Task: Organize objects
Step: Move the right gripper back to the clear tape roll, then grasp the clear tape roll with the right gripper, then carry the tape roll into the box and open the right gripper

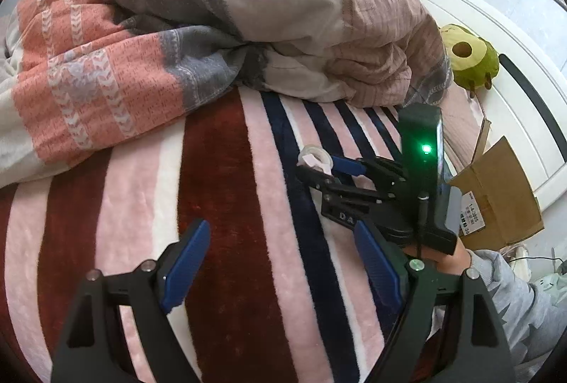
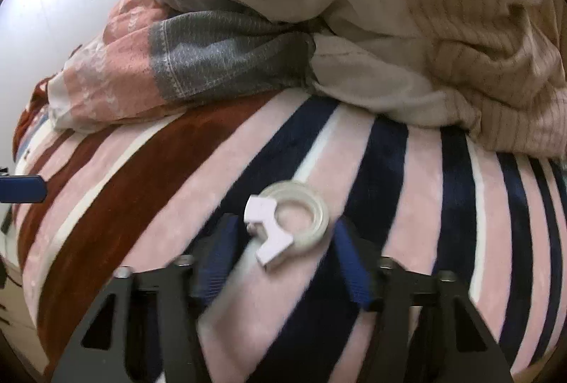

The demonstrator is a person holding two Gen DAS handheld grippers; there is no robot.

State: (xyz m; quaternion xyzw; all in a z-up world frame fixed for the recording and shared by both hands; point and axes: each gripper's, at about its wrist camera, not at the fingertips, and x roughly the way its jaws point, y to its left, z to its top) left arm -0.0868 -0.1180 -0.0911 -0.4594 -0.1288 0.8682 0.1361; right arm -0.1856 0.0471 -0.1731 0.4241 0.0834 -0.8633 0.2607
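We look down at a bed with a striped blanket (image 1: 219, 170) in pink, red, white and dark blue. A puffy quilt (image 1: 198, 14) is bunched up at the far end. A roll of clear tape (image 2: 297, 219) with a white holder lies on the blanket. Our right gripper (image 2: 283, 252) is low over it, and the tape sits between its two blue pads. The jaws are partly closed around the tape, but we cannot tell if the pads press on it. Our left gripper (image 1: 280, 262) has its jaws wide apart with nothing between them. A cardboard box (image 1: 496, 191) sits near the white bed end, and a green plush toy (image 1: 471, 58) rests beside the quilt.
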